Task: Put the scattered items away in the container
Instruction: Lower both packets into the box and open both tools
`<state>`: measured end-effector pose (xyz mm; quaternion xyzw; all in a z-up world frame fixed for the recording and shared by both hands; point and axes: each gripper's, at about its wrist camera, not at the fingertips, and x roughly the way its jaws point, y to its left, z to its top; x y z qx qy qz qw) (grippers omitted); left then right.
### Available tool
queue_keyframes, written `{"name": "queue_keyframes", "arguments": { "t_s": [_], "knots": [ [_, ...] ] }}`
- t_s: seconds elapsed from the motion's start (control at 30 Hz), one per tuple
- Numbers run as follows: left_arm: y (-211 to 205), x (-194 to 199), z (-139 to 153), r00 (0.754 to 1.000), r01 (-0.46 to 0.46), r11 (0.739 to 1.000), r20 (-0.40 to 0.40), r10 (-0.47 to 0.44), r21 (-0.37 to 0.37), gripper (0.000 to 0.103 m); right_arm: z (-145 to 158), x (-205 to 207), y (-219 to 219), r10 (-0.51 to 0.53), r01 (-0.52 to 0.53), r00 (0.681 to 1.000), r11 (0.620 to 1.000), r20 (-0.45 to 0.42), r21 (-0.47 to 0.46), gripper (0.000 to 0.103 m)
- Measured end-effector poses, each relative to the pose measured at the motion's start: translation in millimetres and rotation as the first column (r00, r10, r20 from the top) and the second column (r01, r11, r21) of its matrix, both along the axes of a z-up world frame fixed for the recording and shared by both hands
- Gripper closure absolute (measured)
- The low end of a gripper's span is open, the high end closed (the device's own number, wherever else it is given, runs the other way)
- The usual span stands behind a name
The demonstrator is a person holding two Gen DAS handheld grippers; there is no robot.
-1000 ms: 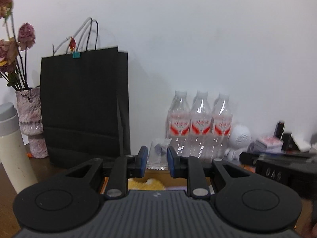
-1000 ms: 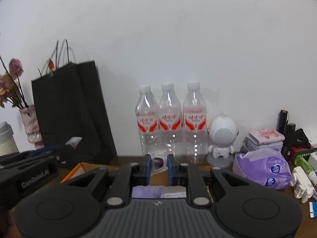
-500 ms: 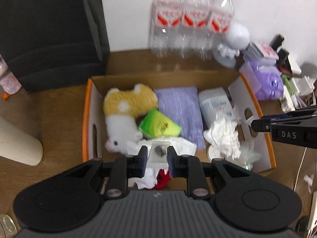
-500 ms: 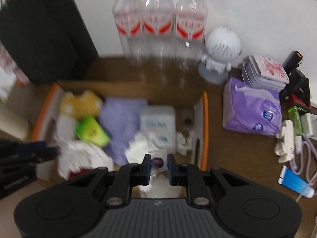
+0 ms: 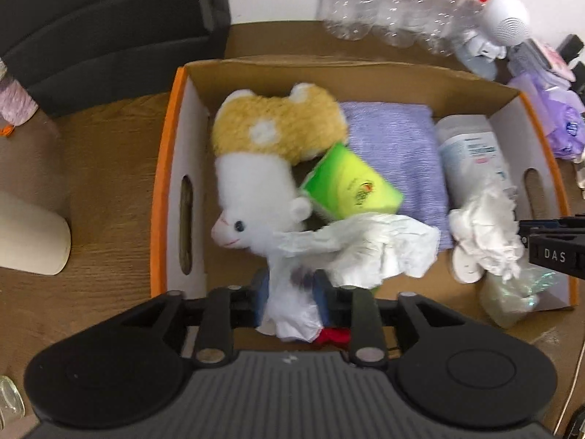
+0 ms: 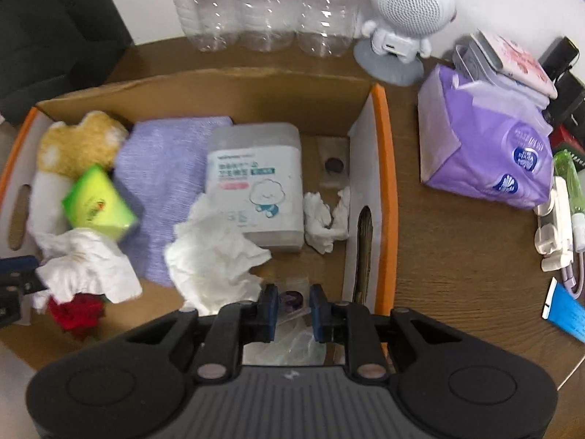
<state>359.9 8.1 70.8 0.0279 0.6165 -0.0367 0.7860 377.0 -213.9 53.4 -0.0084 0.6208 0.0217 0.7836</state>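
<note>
An orange-rimmed cardboard box (image 5: 172,168) (image 6: 384,168) holds a plush toy (image 5: 270,135), a purple cloth (image 5: 395,146), a green packet (image 5: 347,186), a wipes pack (image 6: 256,179) and crumpled tissues (image 6: 215,256). My left gripper (image 5: 289,292) hangs over the box's near left side, shut on a small clear bag (image 5: 289,303) among white tissue. My right gripper (image 6: 292,303) hangs over the box's near right corner, shut on a small clear bag with a dark disc (image 6: 290,298). A red item (image 6: 76,312) lies under tissue.
Water bottles (image 6: 263,3) and a white robot speaker (image 6: 409,3) stand behind the box. A purple tissue pack (image 6: 486,153), a charger (image 6: 555,223) and a blue tube (image 6: 566,311) lie to the right. A black bag (image 5: 109,18) and a cream cup (image 5: 29,234) sit at the left.
Both grippers have tipped from facing the wall to looking down, then dropped closer over the box. Each still holds its small clear bag.
</note>
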Motion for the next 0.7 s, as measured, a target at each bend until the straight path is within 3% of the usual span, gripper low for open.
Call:
{"name": "queue_keyframes", "arguments": {
  "t_s": [0.03, 0.1, 0.13, 0.23, 0.4, 0.57, 0.7],
  "knots": [
    [0.8, 0.0, 2.0, 1.0, -0.006, 1.0, 0.0, 0.006, 0.007, 0.054, 0.6, -0.4, 1.1, -0.001, 0.001, 1.0, 1.0, 0.0, 0.003, 0.082],
    [2.2, -2.1, 12.4, 1.0, -0.011, 1.0, 0.01, 0.011, 0.004, 0.046, 5.7, -1.4, 2.6, -0.015, 0.015, 1.0, 1.0, -0.007, 0.001, 0.055],
    [2.4, -4.1, 20.8, 1.0, -0.009, 1.0, 0.02, 0.009, 0.001, 0.042, 11.4, -2.9, 2.9, -0.024, 0.024, 1.0, 1.0, -0.002, 0.0, 0.052],
    [-0.2, -12.9, 52.1, 0.998, -0.009, 1.0, 0.066, 0.008, 0.004, 0.026, 37.8, -11.7, 3.0, -0.04, 0.039, 0.999, 0.999, 0.018, 0.018, 0.049],
    [-4.3, -36.5, 117.1, 0.989, -0.005, 1.0, 0.144, 0.009, -0.027, 0.016, 98.1, -37.7, 1.7, -0.032, 0.029, 0.997, 0.999, 0.073, 0.038, 0.041],
    [-3.1, -65.8, 166.6, 0.978, -0.009, 0.999, 0.209, 0.02, -0.05, 0.013, 164.2, -66.8, 0.1, -0.034, 0.027, 0.986, 0.999, 0.164, 0.04, 0.033],
    [-4.3, -81.8, 177.9, 0.973, -0.008, 0.999, 0.23, 0.019, -0.051, 0.013, 180.7, -83.4, 1.8, -0.025, 0.02, 0.984, 0.999, 0.178, 0.029, 0.032]
  ]
}}
